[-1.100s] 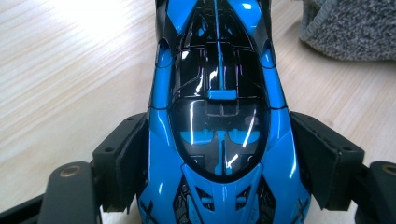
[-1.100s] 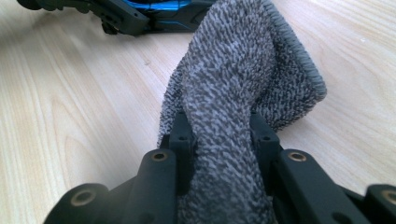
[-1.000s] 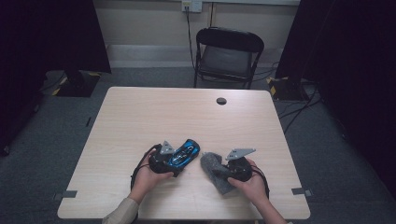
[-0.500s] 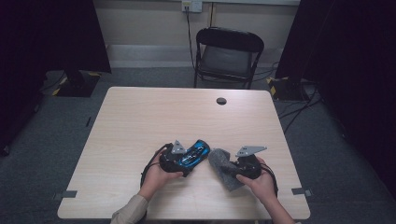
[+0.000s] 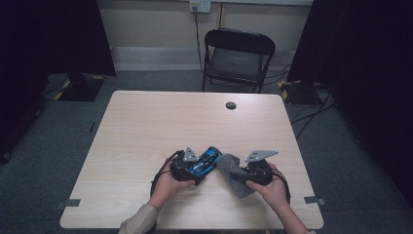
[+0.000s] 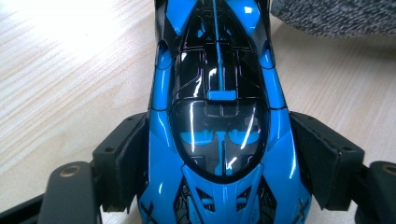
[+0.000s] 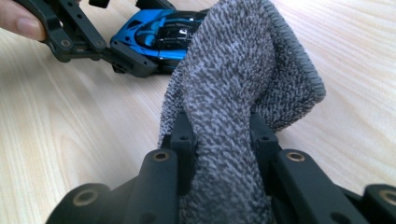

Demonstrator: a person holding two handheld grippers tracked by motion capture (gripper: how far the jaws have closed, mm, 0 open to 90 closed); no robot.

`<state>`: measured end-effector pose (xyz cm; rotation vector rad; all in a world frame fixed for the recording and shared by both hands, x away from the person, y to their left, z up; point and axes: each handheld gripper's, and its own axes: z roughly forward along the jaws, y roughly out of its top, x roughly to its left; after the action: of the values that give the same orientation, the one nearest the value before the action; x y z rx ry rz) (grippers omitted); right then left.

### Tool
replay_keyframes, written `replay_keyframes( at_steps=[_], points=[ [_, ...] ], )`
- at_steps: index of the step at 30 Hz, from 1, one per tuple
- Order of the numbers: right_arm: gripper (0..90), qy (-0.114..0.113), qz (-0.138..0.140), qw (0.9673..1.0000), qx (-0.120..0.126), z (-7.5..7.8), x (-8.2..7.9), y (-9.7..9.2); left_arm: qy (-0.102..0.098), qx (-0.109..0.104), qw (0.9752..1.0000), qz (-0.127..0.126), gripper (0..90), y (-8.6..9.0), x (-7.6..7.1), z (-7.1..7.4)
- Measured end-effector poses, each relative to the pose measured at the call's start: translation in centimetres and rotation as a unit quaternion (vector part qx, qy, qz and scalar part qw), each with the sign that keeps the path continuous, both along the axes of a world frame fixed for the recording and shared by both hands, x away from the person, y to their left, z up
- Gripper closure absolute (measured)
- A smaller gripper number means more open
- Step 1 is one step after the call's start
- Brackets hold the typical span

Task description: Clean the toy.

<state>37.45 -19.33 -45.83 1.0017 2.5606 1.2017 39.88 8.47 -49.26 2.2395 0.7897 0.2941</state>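
Note:
A glossy blue and black toy car (image 6: 219, 116) fills the left gripper view, its sides pressed between the black pads (image 6: 123, 158) of my left gripper (image 5: 202, 163). In the high view the car (image 5: 207, 161) sits low over the table's near middle. My right gripper (image 5: 241, 173) is shut on a grey knitted cloth (image 7: 233, 93), which bunches between its jaws and stands up past them. The cloth (image 5: 231, 173) nearly touches the car's front. The right gripper view also shows the car (image 7: 161, 30) and the left gripper (image 7: 116, 56) just beyond the cloth.
The pale wood table (image 5: 146, 126) has a dark round cable hole (image 5: 231, 105) near its far edge. A black folding chair (image 5: 236, 56) stands behind the table. Dark curtains hang at both sides, and cables lie on the floor at the right.
Both hands have shifted to the right along the table's near part, carrying the car and the cloth. The two grips look the same.

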Motion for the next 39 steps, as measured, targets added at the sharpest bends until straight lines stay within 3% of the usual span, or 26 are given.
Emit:
replay_keyframes(
  at_steps=[5,10,17,24,29,33,39],
  points=[
    [70.3,-0.002,0.003,1.0,0.0,0.5,0.1,0.4,-0.007,-0.001,1.0,-0.006,23.3,0.3,-0.2,0.3],
    [70.3,-0.006,0.005,1.0,0.0,1.1,0.2,0.9,-0.022,-0.009,0.9996,-0.015,21.4,0.7,-0.6,2.0],
    [70.3,-0.009,0.011,0.9999,0.003,1.5,0.1,1.8,-0.013,-0.027,0.9995,-0.012,21.3,1.5,-1.0,2.4],
    [70.3,-0.01,0.021,0.9997,0.005,1.7,0.0,3.1,-0.008,-0.031,0.9993,-0.019,21.3,2.3,-1.6,3.1],
    [70.2,-0.013,0.037,0.9992,0.01,1.8,-0.1,5.0,-0.007,-0.054,0.9985,-0.005,20.9,3.2,-1.8,4.1],
    [70.1,-0.016,0.05,0.9986,0.009,2.0,-0.1,6.7,-0.012,-0.055,0.9984,0.006,21.5,4.5,-1.9,4.5],
    [70.0,-0.02,0.073,0.9971,0.012,2.0,-0.3,9.1,-0.01,-0.053,0.9974,0.047,21.4,8.5,-2.1,4.1]
  ],
)
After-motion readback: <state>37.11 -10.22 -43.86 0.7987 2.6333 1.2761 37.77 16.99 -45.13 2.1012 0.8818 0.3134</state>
